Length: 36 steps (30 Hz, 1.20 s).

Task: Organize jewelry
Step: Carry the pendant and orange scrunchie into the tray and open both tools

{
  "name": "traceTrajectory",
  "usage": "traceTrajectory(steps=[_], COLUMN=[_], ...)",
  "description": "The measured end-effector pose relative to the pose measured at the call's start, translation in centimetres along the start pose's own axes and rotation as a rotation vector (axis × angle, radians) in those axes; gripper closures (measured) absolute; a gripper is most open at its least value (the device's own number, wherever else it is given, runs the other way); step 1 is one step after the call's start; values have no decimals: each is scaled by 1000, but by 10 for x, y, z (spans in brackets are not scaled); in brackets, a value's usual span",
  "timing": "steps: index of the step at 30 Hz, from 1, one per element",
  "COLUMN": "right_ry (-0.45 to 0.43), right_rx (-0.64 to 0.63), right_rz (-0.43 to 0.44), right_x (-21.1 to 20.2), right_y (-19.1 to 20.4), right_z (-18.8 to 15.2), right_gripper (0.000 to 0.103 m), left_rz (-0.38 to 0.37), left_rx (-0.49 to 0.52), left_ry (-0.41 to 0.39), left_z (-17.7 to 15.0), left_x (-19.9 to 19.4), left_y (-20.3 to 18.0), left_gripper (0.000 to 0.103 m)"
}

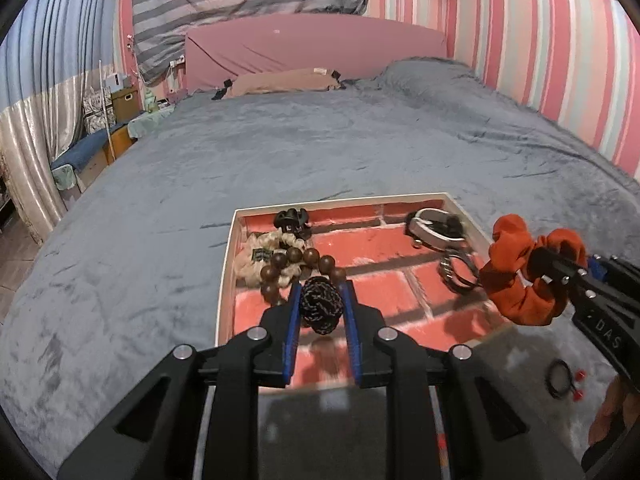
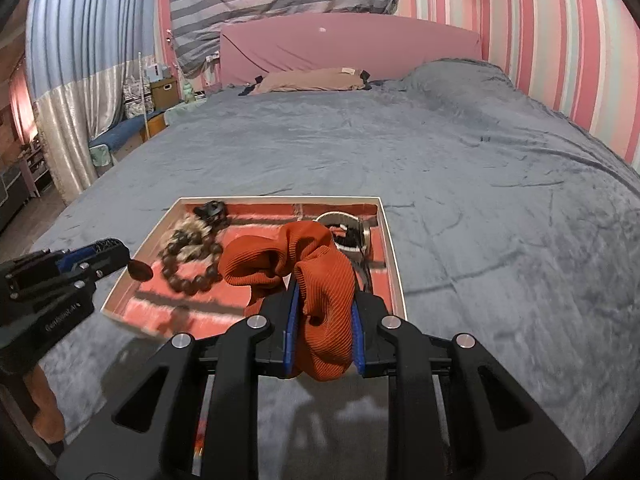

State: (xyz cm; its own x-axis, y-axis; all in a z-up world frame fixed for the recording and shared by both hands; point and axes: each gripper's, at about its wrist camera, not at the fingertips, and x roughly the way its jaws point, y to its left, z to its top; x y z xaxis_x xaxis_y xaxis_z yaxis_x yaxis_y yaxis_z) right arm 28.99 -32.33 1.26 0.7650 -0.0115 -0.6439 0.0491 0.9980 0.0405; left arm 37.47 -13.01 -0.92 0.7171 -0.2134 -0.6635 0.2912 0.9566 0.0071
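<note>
Blue pads are lining the fingers of both grippers. The left gripper is clenching a dark braided knot, the end piece of a wooden bead bracelet, and holding it just above the near left part of a tray. The beads are trailing away from the knot and draping over a cream scrunchie lying in the tray's left side.

The right gripper is grasping an orange scrunchie, its ribbed fabric bunching between the fingers and hanging free over the near right part of the tray, not touching the floor of it.

Moving outward, the tray is a shallow white-rimmed box with a red brick-patterned base, sitting on a grey bed. A black hair claw is resting at its far left corner. A white and black strap is lying at the far right, with a metal ring piece just in front of it.

Outside the tray, on the bed to the near right, a thin black band and small red studs are waiting.

The job appears to be well past halfway: four pieces are lying in the tray, two are being lowered in, and the band and studs are left to collect.
</note>
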Motion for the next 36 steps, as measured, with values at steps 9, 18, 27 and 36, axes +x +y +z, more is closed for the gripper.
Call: traceTrajectory(steps=[9,18,27,36], right_ry=[49,89,119,126], right_rx=[1,-4,-39,-51], right_rz=[-29,-49,-77,-74], right_x=[66,103,120,127], right_y=[-5,-5,-4,-3], right_z=[13,9,-1,-8], right_gripper=[81,81,80,74], left_rz=[43,86,118,114], left_rx=[-37,-8,-1,3], left_ry=[91,97,108,114], left_z=[11,9,-2,-10], left_x=[78,99,110,113], left_y=[16,15,21,22], left_gripper=[82,82,82,82])
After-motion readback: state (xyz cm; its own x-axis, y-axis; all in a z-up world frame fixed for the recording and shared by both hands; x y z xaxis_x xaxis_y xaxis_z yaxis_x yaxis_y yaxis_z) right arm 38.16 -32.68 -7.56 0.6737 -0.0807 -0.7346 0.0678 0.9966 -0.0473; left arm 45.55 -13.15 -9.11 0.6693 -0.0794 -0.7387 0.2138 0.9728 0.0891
